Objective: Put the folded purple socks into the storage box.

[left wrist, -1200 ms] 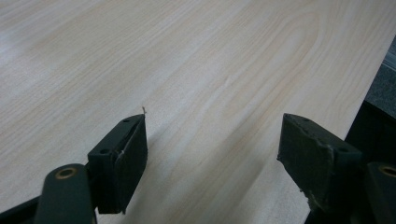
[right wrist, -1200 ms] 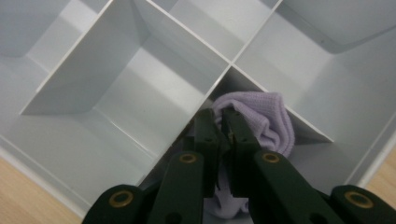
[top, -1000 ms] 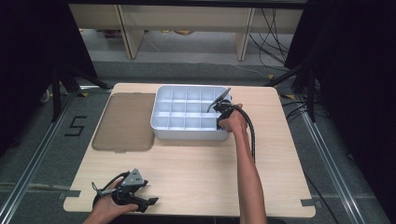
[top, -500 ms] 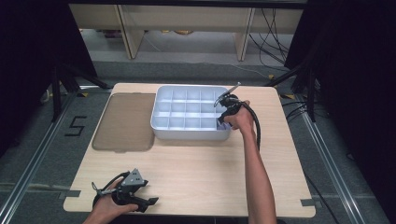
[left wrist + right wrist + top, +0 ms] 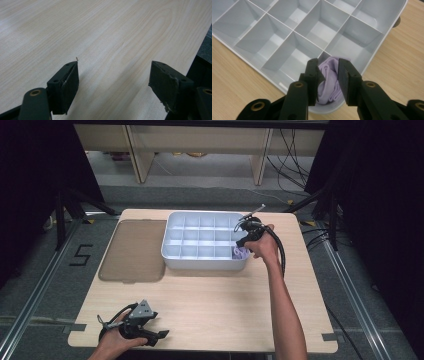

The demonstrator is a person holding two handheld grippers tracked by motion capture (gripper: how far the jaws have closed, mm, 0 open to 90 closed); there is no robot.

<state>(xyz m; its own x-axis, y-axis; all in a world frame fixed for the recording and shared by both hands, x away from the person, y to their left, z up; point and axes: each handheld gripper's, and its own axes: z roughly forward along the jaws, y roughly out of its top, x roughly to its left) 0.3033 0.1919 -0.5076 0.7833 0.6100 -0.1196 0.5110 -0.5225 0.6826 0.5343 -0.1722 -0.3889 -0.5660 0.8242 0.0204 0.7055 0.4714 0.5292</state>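
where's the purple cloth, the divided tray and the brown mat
purple cloth (image 5: 329,77), right gripper view, on its folded middle
divided tray (image 5: 200,263), high view, on its near outer wall
brown mat (image 5: 134,251), high view, on its flat middle

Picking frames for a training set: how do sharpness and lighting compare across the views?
High view: soft, table lit, surroundings dark. Left gripper view: wood grain crisp, pale glare top left. Right gripper view: tray and lilac cloth clear, near jaws slightly blurred.

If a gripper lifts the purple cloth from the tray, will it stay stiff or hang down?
The purple cloth lies in soft folds, so it probably droops. It looks thin, likely light. Bunched in a corner cell of the tray, it may unfold.
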